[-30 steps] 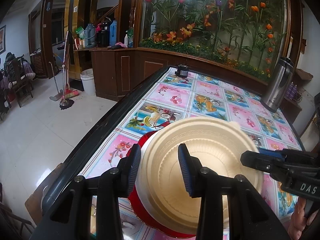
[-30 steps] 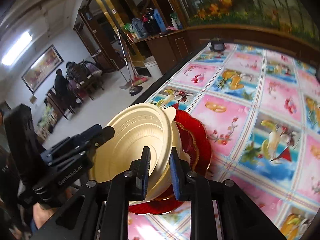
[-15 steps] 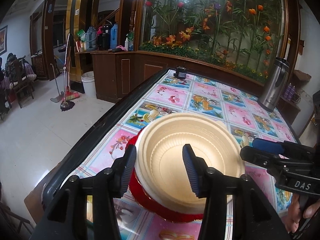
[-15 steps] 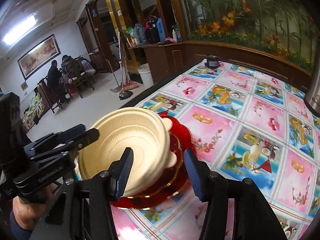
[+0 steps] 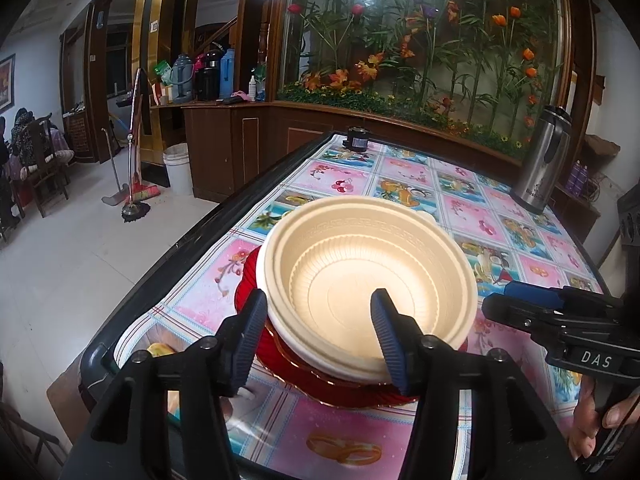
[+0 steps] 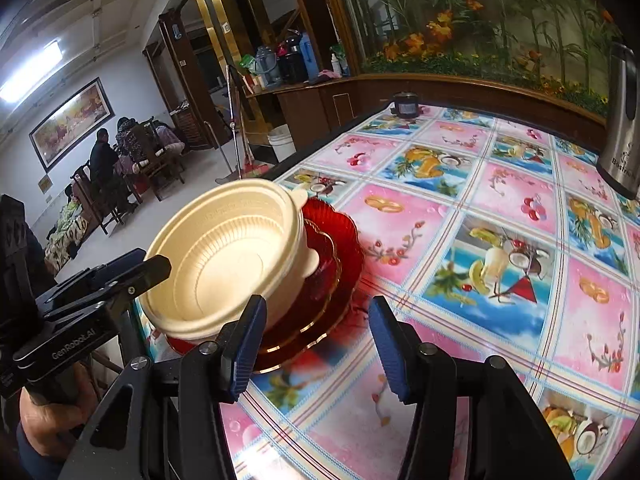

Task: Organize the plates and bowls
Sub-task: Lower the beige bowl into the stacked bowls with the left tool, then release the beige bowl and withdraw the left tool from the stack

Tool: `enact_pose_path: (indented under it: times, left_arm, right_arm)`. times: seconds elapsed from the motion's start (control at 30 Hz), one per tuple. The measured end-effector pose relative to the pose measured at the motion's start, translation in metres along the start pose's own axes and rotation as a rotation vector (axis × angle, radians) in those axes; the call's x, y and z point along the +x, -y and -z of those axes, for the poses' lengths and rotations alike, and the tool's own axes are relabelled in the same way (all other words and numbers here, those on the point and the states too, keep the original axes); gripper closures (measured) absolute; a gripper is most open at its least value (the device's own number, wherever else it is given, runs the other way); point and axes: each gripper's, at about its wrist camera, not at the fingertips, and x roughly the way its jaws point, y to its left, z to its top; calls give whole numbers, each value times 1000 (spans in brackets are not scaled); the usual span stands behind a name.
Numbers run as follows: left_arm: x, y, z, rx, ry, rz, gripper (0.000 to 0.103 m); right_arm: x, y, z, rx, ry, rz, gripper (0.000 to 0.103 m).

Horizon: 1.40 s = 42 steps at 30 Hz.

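A stack of cream bowls (image 5: 366, 280) sits on stacked red plates (image 5: 352, 392) near the table's left front corner; both also show in the right wrist view, the bowls (image 6: 228, 258) on the red plates (image 6: 336, 256). My left gripper (image 5: 318, 336) is open, its fingers straddling the near rim of the bowls without gripping. My right gripper (image 6: 316, 344) is open and empty, pulled back to the right of the stack; it also shows in the left wrist view (image 5: 532, 304). The left gripper appears in the right wrist view (image 6: 132, 272).
The table (image 6: 500, 216) has a colourful fruit-print cloth. A steel thermos (image 5: 540, 160) stands at the far right and a small dark jar (image 5: 357, 138) at the far edge. A cabinet and flower display stand behind. The table's black left edge (image 5: 192, 240) drops to the floor.
My right gripper opened, let go of the bowl rim and drew back. The bowl settled level onto the red plates. My left gripper opened wider and drew back a little.
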Motion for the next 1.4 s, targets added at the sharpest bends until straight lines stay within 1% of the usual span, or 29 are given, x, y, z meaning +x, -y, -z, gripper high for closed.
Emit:
enact_pose_path:
  times: [0.17,0.23,0.4,0.5,0.57,0.63,0.67,0.7,0.77,0.87,0.93,1.0,1.07,1.13,1.17,1.27,1.33,1.4]
  left_arm:
    - [-4,0,4,-12,-1,14,48]
    - [-4,0,4,-10,2,13,44]
    - [-7,-1,8,-11,12,17,41]
    - [-12,-9,10,-38,7,30,41]
    - [-14,-21,10,-68,3,47,41]
    - [-12,-36,8,-111,-9,53,41]
    - [-11,-44,8,-141,-13,64,41]
    - [-10,-57,8,-185,-19,85,41]
    - [-6,-74,8,-237,-35,118,41]
    - [2,-92,9,-296,-57,130,42]
    - [3,-106,10,-347,-59,173,42]
    - [3,-114,11,-372,-62,208,42]
    - [3,-119,12,-385,-59,240,42]
    - [6,-122,13,-388,-72,232,42]
    - [11,-121,14,-381,-92,232,42]
    - [23,-114,15,-362,-125,241,42]
    - [34,-108,14,-335,-146,225,42]
    - [45,-104,12,-316,-169,212,47]
  right_arm:
    - [2,8,6,25,-11,-18,45]
    - [2,11,7,31,-9,-14,45]
    - [-1,6,12,10,1,-26,45]
    - [3,6,15,20,-13,-39,45]
    - [8,12,15,51,-33,-52,45]
    - [12,17,14,84,-45,-43,47]
    - [13,19,13,94,-48,-45,51]
    - [15,22,12,106,-55,-49,53]
    - [19,27,10,131,-61,-55,53]
    - [28,33,7,168,-81,-71,53]
    - [32,37,6,194,-90,-86,53]
    - [33,37,6,202,-91,-86,53]
    - [34,37,6,209,-90,-89,53]
    - [35,38,6,212,-95,-88,53]
    - [36,38,7,215,-95,-90,53]
    - [40,39,6,224,-106,-103,53]
    - [40,37,5,225,-105,-110,53]
    - [42,36,4,224,-107,-110,53]
